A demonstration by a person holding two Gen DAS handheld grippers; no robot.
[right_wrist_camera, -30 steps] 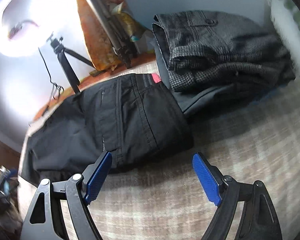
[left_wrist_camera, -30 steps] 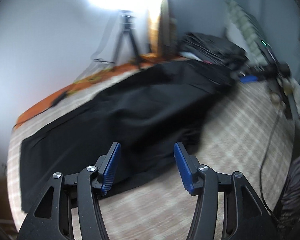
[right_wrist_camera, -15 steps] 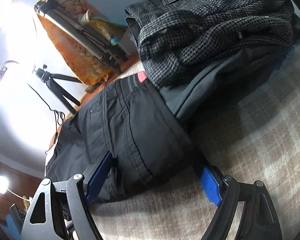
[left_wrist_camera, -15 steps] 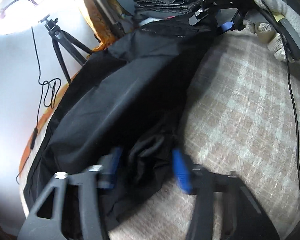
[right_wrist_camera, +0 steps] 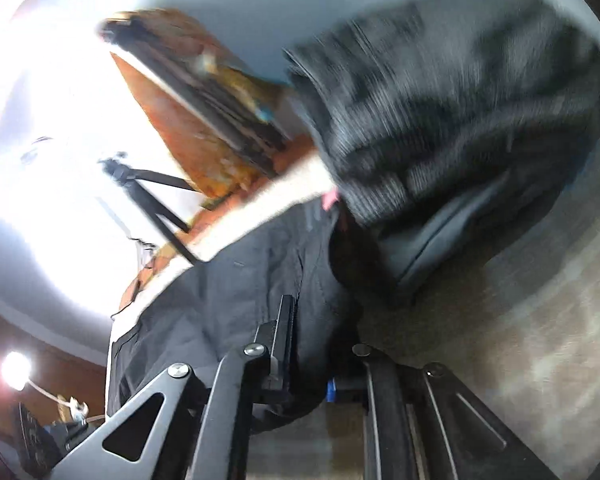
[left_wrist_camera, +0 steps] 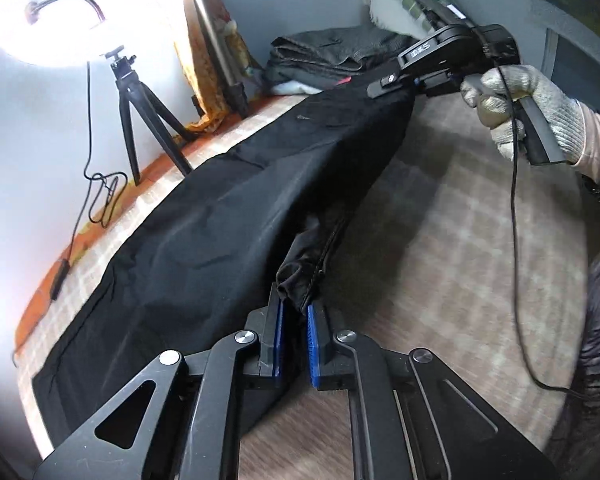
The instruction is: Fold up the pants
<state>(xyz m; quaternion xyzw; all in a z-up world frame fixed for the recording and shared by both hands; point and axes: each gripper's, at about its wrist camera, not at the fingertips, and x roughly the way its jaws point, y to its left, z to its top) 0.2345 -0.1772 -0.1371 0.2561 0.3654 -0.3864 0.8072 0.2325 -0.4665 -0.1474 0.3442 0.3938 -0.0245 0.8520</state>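
Surface: a bed [left_wrist_camera: 452,248] with a beige checked cover carried everything; an orange strip ran along its far edge by the wall.
Room: a pale wall stood behind the bed, with a very bright lamp on a gooseneck above a black tripod [left_wrist_camera: 140,120]. A second, folded tripod leaned on an orange patterned cloth in the corner.
Other clothes: a pile of folded dark garments [left_wrist_camera: 332,56] lay at the far end of the bed, just behind the waist of the pants.
Pants: the black pants [left_wrist_camera: 228,216] lay on the bed, on the side toward the wall. Their long axis ran from the near left corner of the left wrist view up to the far right, waist end at the far side near the pile.
Your left tool [left_wrist_camera: 294,332]: its jaws were closing, and the blue pads pressed on a bunched fold at the near edge of the pants.
Your right tool [right_wrist_camera: 312,364]: its jaws were closing on the waist end of the pants, cloth clamped between them; the view there was blurred.
Your right hand [left_wrist_camera: 536,112]: it wore a knitted glove and held the handle of the right tool.
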